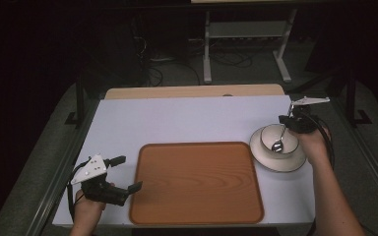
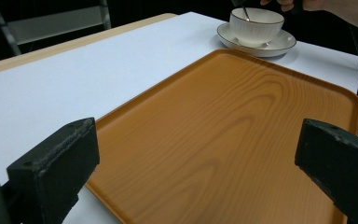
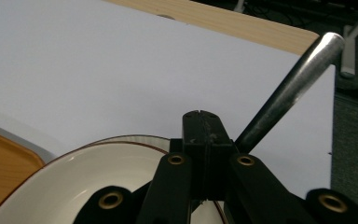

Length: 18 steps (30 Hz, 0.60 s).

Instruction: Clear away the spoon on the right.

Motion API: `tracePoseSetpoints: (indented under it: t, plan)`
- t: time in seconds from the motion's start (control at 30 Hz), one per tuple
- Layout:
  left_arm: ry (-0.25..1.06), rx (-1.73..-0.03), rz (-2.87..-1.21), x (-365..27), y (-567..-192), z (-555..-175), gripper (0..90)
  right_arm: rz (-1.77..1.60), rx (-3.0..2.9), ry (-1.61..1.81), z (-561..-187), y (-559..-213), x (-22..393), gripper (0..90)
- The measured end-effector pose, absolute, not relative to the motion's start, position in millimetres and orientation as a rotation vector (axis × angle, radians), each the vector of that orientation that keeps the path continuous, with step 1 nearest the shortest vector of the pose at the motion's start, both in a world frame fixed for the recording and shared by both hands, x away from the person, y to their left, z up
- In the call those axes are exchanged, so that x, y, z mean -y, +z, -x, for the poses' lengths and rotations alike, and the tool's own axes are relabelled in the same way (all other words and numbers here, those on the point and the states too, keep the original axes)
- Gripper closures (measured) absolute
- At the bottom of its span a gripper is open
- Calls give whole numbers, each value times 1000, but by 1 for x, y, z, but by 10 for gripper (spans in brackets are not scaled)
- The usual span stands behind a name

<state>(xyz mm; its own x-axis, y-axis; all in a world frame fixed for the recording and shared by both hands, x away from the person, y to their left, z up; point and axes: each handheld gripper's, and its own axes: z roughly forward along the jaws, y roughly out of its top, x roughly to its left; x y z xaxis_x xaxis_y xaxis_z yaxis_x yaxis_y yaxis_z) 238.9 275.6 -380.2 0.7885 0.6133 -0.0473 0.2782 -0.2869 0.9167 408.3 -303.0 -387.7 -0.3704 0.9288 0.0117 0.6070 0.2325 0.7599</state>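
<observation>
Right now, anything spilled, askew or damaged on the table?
Nothing stands out. The cup sits upright on its saucer, the right gripper holds the spoon into it, and the tray lies flat and bare. No spill shows.

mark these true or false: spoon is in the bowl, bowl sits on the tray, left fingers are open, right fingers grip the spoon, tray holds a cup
1. The spoon is in the bowl: true.
2. The bowl sits on the tray: false, it sits on a saucer on the white table, right of the tray.
3. The left gripper has open fingers: true.
4. The right gripper is shut on the spoon: true.
5. The tray holds a cup: false, nothing lies on it.
</observation>
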Motion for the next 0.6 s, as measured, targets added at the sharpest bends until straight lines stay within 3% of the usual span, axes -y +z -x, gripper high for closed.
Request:
tracePoseSetpoints:
  t: [0.6]
  plan:
    - [381,-677,-1879,-276,-380,-238,0,-1453,-2035,899,-400,-387,318,891]
